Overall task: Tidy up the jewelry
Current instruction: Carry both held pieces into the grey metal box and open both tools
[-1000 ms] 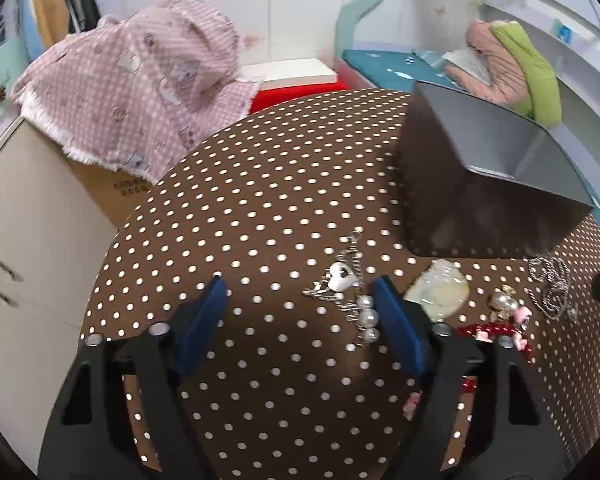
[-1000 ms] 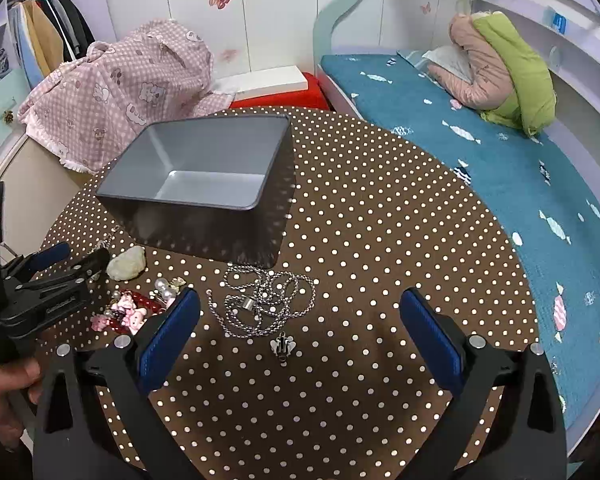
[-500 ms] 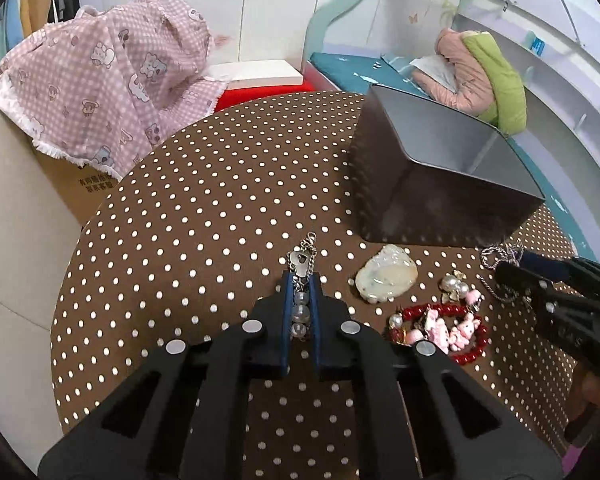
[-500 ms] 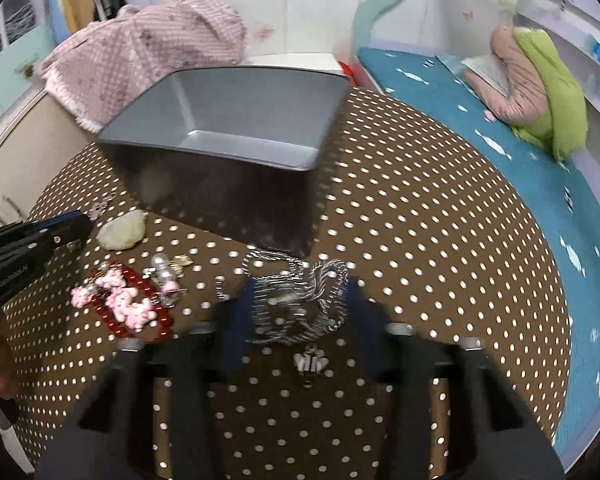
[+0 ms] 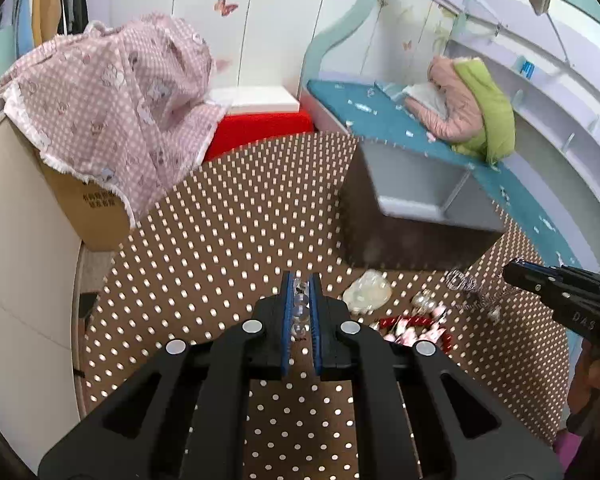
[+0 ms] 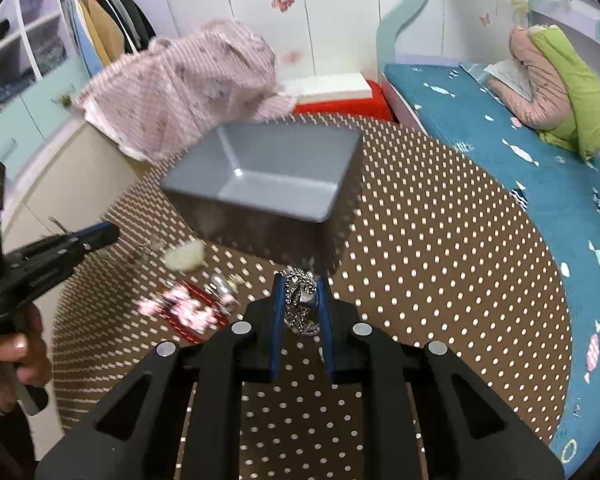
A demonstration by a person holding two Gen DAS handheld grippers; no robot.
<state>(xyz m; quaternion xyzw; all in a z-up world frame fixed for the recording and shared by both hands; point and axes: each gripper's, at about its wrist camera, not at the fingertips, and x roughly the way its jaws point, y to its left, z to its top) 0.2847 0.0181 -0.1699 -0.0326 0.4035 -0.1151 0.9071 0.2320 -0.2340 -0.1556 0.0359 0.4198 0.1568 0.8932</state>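
My left gripper (image 5: pixel 300 280) is shut on a pearl brooch (image 5: pixel 300 308), held above the polka-dot table (image 5: pixel 228 240). My right gripper (image 6: pixel 300 280) is shut on a bunched silver chain necklace (image 6: pixel 302 306), also lifted; it shows at the right of the left wrist view (image 5: pixel 540 276) with the chain (image 5: pixel 468 286) hanging from it. A grey open box (image 5: pixel 416 192) (image 6: pixel 268 176) stands just beyond both grippers. A pale jade pendant (image 5: pixel 368 292) (image 6: pixel 184 258), a red bead bracelet with pink charms (image 5: pixel 412 330) (image 6: pixel 188 308) and a small pearl piece (image 5: pixel 422 300) lie on the table.
A pink checked cloth (image 5: pixel 116 100) covers a cardboard box left of the table. A red stool with a white board (image 5: pixel 260 120) stands behind. A teal bed (image 6: pixel 520 168) with a pink and green jacket (image 6: pixel 556 84) lies to the right. A cream cabinet (image 5: pixel 16 260) stands at the left.
Both grippers have shut on their pieces and lifted them off the table toward the grey box. The views have risen and blur with the motion.
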